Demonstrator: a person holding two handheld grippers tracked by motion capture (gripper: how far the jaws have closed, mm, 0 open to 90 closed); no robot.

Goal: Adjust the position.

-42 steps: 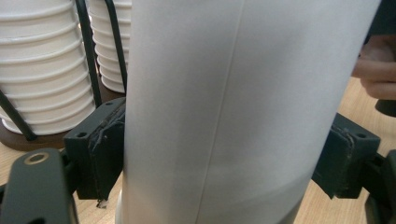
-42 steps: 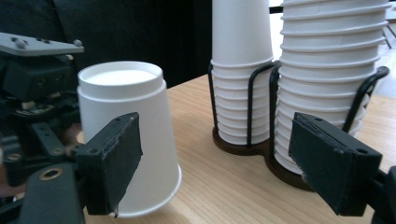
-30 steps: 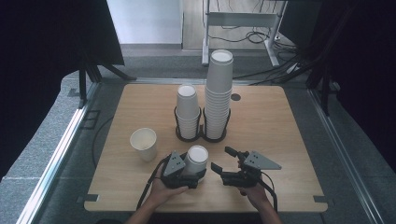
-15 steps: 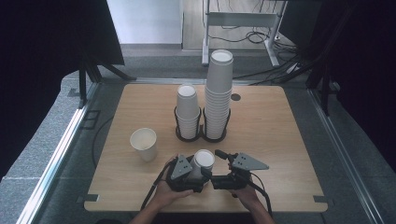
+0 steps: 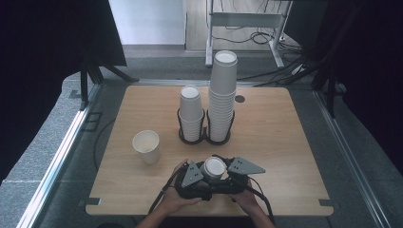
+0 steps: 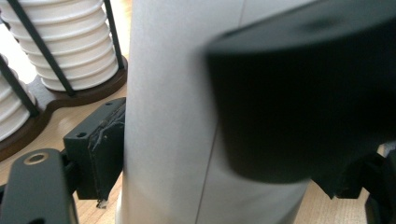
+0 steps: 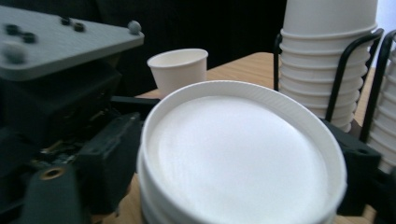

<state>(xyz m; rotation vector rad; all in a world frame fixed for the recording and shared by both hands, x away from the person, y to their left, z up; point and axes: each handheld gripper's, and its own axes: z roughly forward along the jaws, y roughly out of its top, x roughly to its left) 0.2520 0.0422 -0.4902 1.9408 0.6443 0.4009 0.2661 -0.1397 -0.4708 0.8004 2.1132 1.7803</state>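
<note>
At the near edge of the table [image 5: 294,142], the left gripper [image 5: 192,175] is clamped tight on a lidded paper cup [image 5: 213,168]. The right gripper [image 5: 237,173] has its jaws either side of the lid [image 7: 240,154], just closing inward. A cup rack [image 5: 205,137] stands behind.

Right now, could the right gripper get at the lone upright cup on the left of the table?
Probably not directly: the right gripper sits around the inverted cups that the left gripper clamps, and both lie between it and the lone cup.
</note>
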